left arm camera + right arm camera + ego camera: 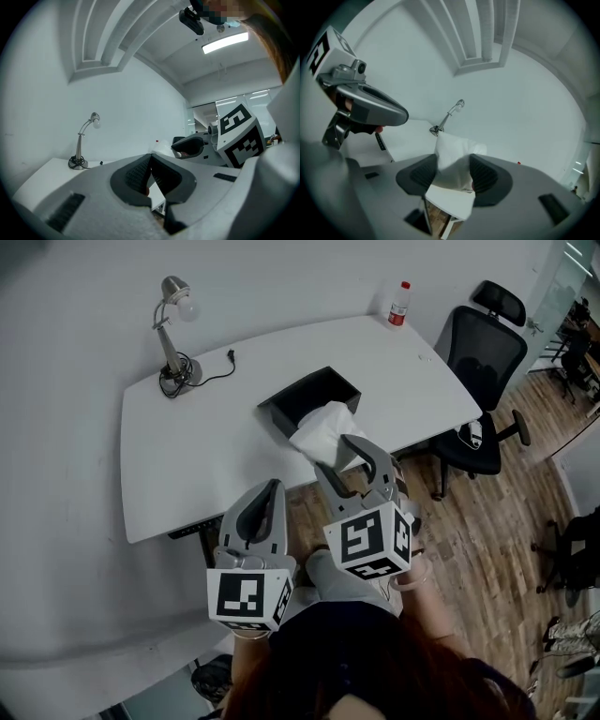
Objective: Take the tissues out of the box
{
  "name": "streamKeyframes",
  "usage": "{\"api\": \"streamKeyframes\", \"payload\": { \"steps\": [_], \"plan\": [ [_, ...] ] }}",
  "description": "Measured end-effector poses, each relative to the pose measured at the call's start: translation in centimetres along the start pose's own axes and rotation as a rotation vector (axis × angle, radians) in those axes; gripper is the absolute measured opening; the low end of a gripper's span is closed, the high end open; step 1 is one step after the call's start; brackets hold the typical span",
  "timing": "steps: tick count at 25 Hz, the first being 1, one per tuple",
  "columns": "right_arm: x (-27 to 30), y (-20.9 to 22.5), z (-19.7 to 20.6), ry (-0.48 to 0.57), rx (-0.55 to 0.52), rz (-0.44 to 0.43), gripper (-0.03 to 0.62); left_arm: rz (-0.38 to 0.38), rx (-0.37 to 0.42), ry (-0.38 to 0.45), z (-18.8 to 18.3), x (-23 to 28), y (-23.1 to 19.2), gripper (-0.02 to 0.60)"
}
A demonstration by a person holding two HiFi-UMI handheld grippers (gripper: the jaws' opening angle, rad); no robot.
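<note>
Closest in, my left hand-held gripper (273, 486) hangs pinched together and empty, while the right hand-held gripper (349, 457), the nearer one, is clamped on the tissues (322, 427), whose length runs straight ahead of it into the box (281, 416) on the bench (187, 456).

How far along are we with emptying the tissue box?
Partly done: a bunch of tissues is already pulled out of the black box toward the near edge of the desk. In hand: the right gripper is clamped on that bunch. The left gripper is shut and empty, off the desk. Left: draw the bunch fully clear; whether more remains inside the box cannot be seen.
</note>
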State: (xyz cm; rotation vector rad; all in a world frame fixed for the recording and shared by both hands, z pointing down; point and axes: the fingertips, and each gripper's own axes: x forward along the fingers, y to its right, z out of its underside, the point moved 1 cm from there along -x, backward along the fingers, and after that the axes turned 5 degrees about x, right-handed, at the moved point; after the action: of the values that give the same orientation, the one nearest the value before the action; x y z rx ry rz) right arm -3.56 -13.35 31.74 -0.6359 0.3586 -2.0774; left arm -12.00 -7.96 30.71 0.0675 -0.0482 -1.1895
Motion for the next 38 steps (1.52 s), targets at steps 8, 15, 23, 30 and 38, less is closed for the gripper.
{"api": "streamKeyframes", "payload": {
  "steps": [8, 15, 23, 30, 38],
  "plan": [
    [-2.3, -0.3, 0.3, 0.016, 0.005, 0.008, 0.232, 0.005, 0.000, -0.003, 0.1, -0.3, 1.2, 0.025],
    [-4.4, 0.2, 1.1, 0.034, 0.001, -0.002, 0.230, -0.002, 0.007, -0.007, -0.2, -0.2, 3.4, 0.025],
    [-7.3, 0.6, 2.1, 0.055, -0.002, -0.039, 0.230, -0.029, 0.027, -0.011, -1.3, -1.6, 7.1, 0.025],
    [-9.8, 0.3, 2.7, 0.080, -0.001, -0.063, 0.229, -0.068, 0.033, -0.021, -1.4, -3.5, 9.1, 0.025],
    [-12.6, -0.2, 3.1, 0.101, 0.003, -0.072, 0.229, -0.081, 0.036, -0.027, -1.5, -5.5, 11.2, 0.025]
  ]
}}
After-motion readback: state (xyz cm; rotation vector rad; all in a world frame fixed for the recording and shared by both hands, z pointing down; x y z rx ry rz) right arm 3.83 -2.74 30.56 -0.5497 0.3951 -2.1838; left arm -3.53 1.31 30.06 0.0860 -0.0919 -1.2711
